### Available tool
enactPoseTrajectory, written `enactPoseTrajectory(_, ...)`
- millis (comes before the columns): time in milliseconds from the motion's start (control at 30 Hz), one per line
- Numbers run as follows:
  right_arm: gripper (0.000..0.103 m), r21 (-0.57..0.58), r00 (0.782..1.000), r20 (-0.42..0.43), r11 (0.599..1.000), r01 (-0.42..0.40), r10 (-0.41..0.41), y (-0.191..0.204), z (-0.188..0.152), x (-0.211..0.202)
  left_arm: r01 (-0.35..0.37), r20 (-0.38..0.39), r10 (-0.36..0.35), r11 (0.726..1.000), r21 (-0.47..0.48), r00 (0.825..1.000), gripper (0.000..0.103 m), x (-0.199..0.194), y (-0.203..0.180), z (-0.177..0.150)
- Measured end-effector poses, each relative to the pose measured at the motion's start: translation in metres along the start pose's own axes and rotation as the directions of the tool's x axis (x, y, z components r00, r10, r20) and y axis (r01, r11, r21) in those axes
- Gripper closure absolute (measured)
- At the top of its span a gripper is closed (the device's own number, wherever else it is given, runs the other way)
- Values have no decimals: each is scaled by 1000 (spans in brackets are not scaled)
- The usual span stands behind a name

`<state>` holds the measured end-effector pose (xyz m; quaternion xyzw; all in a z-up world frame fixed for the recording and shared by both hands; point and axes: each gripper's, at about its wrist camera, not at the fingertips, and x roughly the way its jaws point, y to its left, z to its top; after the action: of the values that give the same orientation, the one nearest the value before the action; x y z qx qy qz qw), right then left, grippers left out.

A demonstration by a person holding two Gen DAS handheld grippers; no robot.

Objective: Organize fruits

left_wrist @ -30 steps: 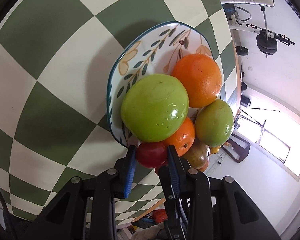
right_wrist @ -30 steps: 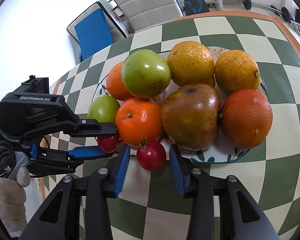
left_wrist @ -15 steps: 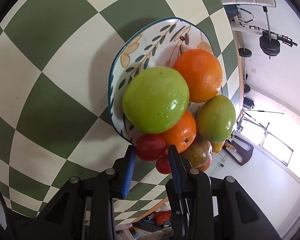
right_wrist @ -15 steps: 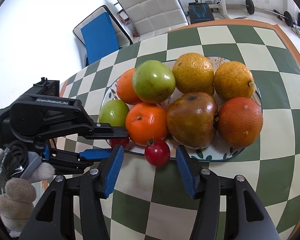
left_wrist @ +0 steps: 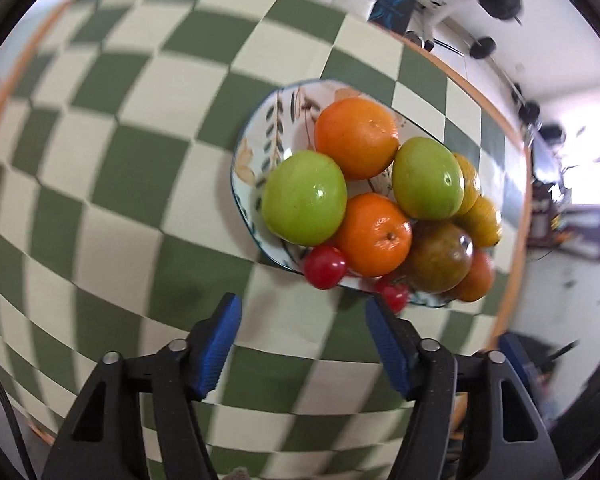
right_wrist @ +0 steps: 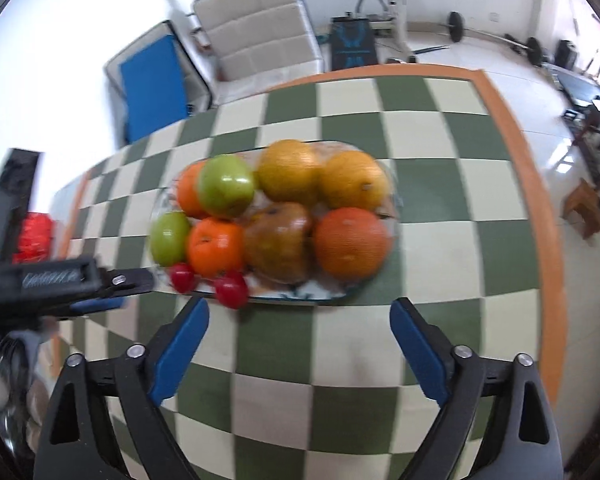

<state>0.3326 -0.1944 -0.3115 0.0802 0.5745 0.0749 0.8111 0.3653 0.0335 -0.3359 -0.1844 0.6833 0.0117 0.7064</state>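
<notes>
Left wrist view: the left gripper (left_wrist: 300, 320) is wide apart and holds nothing. Half a second ago it was squeezing a small round red tomato (left_wrist: 325, 267); now that tomato sits free on the near rim of the white oval plate with painted leaves (left_wrist: 246, 156), and the gripper has pulled back. A second red tomato (left_wrist: 394, 294) lies beside it, partly behind the right blue finger pad. The plate rests on a green and cream checkered tablecloth (left_wrist: 120, 160). On it are two green apples, three oranges and a brownish fruit, packed close. Gym weights blur behind the table.

Right wrist view: the right gripper (right_wrist: 300, 324) is also spread open and empty, further back than before. The plate's long side runs left to right. Both tomatoes touch its front edge. The left gripper reaches in from the left, near the tomatoes. A blue mat and padded bench stand behind.
</notes>
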Motion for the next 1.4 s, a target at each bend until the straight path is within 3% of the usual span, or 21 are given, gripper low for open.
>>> enactPoseTrajectory(67, 5, 0, 998, 3, 998, 62, -62, -3, 1, -4, -73, 49, 69, 995, 69, 996, 13, -6, -7, -6)
enactPoseTrajectory(133, 5, 11, 997, 9, 997, 71, -71, -6, 0, -10, -132, 95, 122, 985, 111, 988, 5, -10, -12, -10)
enactPoseTrajectory(267, 5, 22, 993, 28, 994, 110, -110, -6, -4, -25, -212, 166, 186, 964, 161, 969, 5, -18, -19, -22)
enactPoseTrajectory(400, 5, 20, 989, 52, 991, 134, -135, 0, -11, -43, -241, 220, 200, 954, 179, 955, 5, -33, -18, -35)
enactPoseTrajectory(600, 5, 16, 983, 106, 989, 147, -148, 9, -28, -85, -296, 322, 224, 935, 195, 920, 5, -66, -25, -61)
enactPoseTrajectory(1033, 5, -19, 956, 258, 989, 147, -137, 30, -82, -213, -252, 474, 127, 944, 212, 872, 5, -170, -31, -147)
enactPoseTrajectory(1233, 5, -34, 945, 308, 991, 128, -111, 45, -111, -271, -249, 550, 86, 941, 229, 831, 5, -222, -34, -186)
enactPoseTrajectory(1400, 5, -50, 932, 353, 993, 110, -86, 60, -133, -316, -239, 583, 49, 937, 254, 811, 5, -254, -35, -216)
